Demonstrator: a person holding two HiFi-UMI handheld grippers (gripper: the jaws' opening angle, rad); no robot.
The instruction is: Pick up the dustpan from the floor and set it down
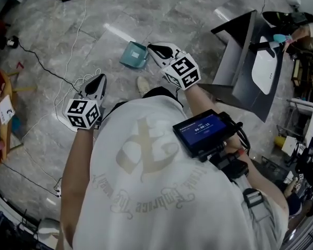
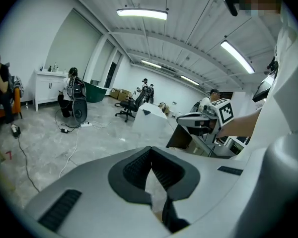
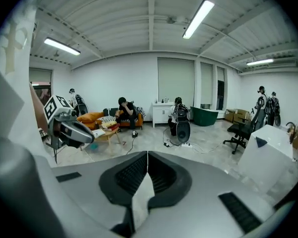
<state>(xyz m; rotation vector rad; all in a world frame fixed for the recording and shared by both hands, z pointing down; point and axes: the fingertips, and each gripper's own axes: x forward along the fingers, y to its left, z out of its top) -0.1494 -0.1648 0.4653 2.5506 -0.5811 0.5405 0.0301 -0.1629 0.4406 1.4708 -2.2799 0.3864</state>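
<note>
Reading both claws as closed with nothing in them. Right claw [image 1: 152, 47]: the right gripper view shows its 2 ribbed pads [image 3: 131, 173] meeting at the tip, with only open room beyond them. Left claw [image 1: 99, 77]: same in the left gripper view, pads [image 2: 137, 166] together at the tip, no object between.

Dustpan [image 1: 134, 54] is teal and sits on the gray marble floor [image 1: 52, 35] ahead of the person, held by neither claw. In the head view the right claw's tip lies just beside the dustpan's right edge. I can't tell from that angle how high above it the claw is. Left claw is well apart from the dustpan, lower left of it in the head view, over a loose white cable [image 1: 68, 85] on the floor.

Both cubes face the head camera: left marker cube [image 1: 83, 113], right marker cube [image 1: 181, 71]. 1 light shoe [image 1: 142, 85] shows between the claws, near the dustpan. A small screen unit [image 1: 204, 132] sits at the person's right side, by the arm. A gray angled stand [image 1: 239, 61] is right of the right claw.

Each claw camera looks out across the room. The right gripper view catches the left claw at its left edge and a seated person [image 3: 125, 112] on an orange sofa [image 3: 89, 117]. The left gripper view catches the right marker cube at its right side.
</note>
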